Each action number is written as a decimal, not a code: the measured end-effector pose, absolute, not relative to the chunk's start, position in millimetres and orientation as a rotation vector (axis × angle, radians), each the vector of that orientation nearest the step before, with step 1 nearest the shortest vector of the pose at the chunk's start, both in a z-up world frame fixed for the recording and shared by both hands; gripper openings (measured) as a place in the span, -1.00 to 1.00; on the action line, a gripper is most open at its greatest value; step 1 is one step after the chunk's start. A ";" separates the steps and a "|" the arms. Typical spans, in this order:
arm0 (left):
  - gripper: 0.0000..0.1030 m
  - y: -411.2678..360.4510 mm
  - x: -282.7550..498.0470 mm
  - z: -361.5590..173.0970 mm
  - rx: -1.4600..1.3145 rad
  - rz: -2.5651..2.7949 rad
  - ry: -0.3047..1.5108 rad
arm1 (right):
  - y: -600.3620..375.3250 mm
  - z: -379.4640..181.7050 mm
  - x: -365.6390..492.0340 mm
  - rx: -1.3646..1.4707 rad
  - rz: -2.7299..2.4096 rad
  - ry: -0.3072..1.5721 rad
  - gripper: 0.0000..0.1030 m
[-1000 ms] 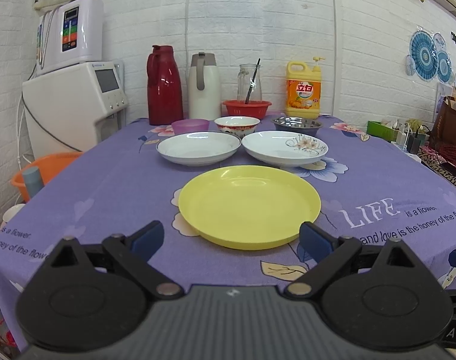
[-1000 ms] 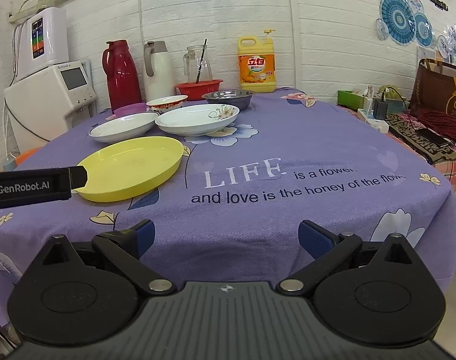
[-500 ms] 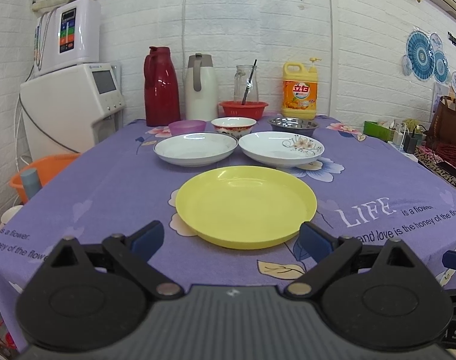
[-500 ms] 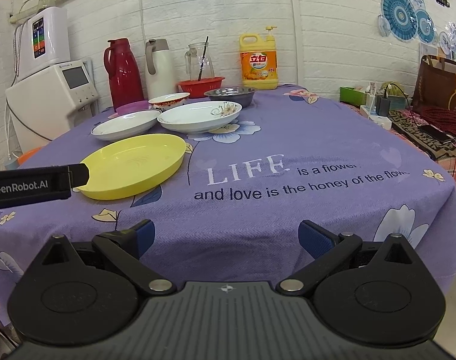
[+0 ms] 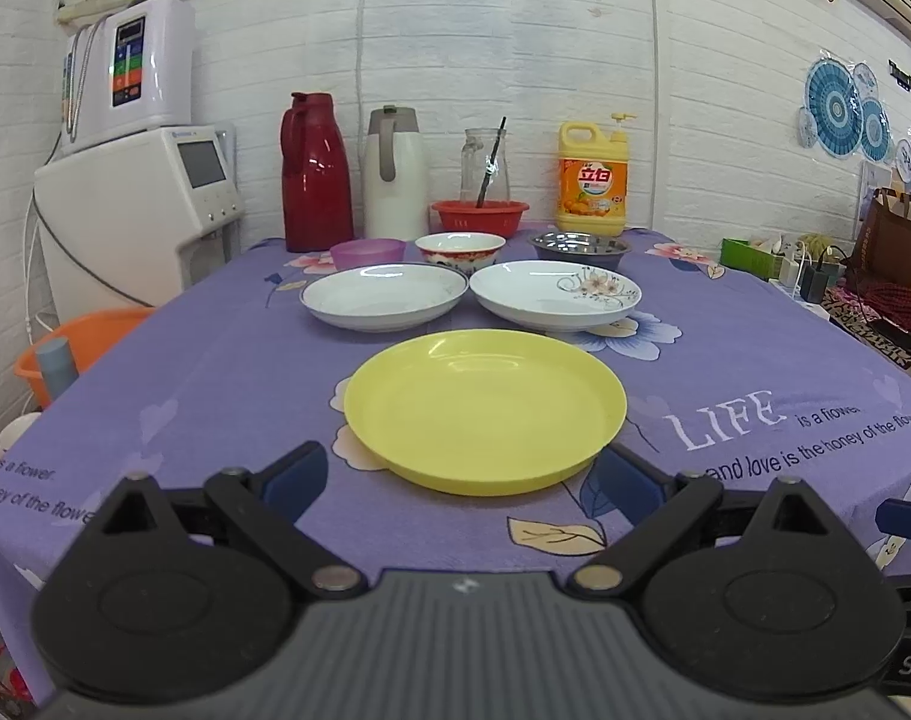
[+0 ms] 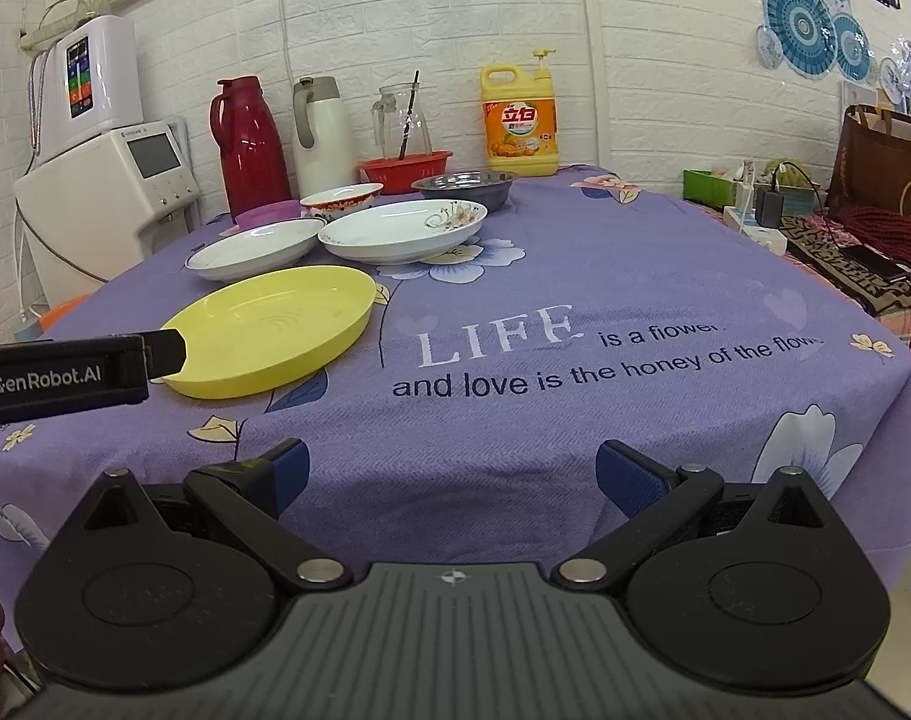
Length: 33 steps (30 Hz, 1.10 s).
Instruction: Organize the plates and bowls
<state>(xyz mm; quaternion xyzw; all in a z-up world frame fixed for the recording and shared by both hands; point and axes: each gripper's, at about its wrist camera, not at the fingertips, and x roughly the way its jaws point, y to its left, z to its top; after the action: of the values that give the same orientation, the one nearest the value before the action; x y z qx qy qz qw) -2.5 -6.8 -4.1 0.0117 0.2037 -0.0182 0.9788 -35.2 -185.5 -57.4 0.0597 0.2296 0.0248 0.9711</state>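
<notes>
1. Left wrist view looks across a table under a purple flowered tablecloth (image 5: 227, 372) printed with "LIFE is a flower", set against a white brick wall (image 5: 515, 60).
2. At 12 o'clock close ahead of my left gripper (image 5: 458, 477) lies the yellow plate (image 5: 485, 408), flat on the cloth. Beyond it two white plates stand side by side: a plain one (image 5: 383, 297) at 11 o'clock and a flower-patterned one (image 5: 554, 294) at 1 o'clock.
3. Farther back stand a purple bowl (image 5: 366, 252), a red-rimmed bowl (image 5: 460, 249) and a steel bowl (image 5: 580, 246), each apart from the others.
4. Along the wall stand a red thermos (image 5: 315, 174), a white thermos (image 5: 395, 174), a red basin (image 5: 479, 216) and a yellow detergent bottle (image 5: 592, 180). A white appliance (image 5: 137, 216) stands off the table at 10 o'clock.
5. My left gripper is level at the near table edge, its blue fingertips (image 5: 293, 474) spread wide either side of the yellow plate's near rim, gripping nothing.
6. My right gripper (image 6: 452, 474) is level over the cloth at the near edge, spread wide and empty; the yellow plate sits at its 10 o'clock.
</notes>
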 end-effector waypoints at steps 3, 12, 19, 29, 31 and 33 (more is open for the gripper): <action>0.87 -6.7 -2.2 -3.4 0.022 -0.037 0.411 | -185.8 -58.0 -35.5 0.123 0.050 0.463 1.00; 0.87 -6.3 -2.1 -2.6 0.024 -0.039 0.411 | -185.9 -57.8 -35.4 0.125 0.052 0.464 1.00; 0.87 -5.3 -1.2 -2.3 0.021 -0.035 0.415 | -186.6 -57.1 -35.5 0.130 0.050 0.461 1.00; 0.87 -6.0 0.0 -2.6 0.026 -0.042 0.419 | -187.1 -57.4 -35.6 0.129 0.052 0.463 1.00; 0.87 -5.9 0.1 -2.7 0.025 -0.041 0.419 | -187.3 -57.8 -35.3 0.130 0.052 0.465 1.00; 0.87 -5.9 0.3 -3.0 0.024 -0.038 0.418 | -187.3 -57.9 -35.4 0.131 0.053 0.465 1.00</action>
<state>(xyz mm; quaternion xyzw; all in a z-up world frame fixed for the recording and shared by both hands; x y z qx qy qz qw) 0.3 -5.9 -3.0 0.0119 0.2076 -0.0190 0.9780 -35.4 -187.3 -57.9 0.0646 0.2301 0.0261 0.9707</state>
